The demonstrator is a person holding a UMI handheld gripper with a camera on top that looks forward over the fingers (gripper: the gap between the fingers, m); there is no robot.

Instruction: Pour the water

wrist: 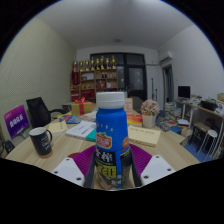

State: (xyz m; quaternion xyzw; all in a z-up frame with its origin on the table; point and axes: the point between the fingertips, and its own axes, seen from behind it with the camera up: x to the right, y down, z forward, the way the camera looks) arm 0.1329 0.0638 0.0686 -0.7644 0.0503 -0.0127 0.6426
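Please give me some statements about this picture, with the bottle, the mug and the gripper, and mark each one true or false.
1. The bottle is blue with a white cap. True.
2. The bottle lies on its side on the table. False: it stands upright between the fingers.
3. A black mug stands on the table, left of the bottle. True.
4. The bottle's cap is off. False: the white cap is on.
5. The mug is between the fingers. False: it is apart from them, off to the left; only the bottle is there.
6. Shelves stand at the far wall. True.
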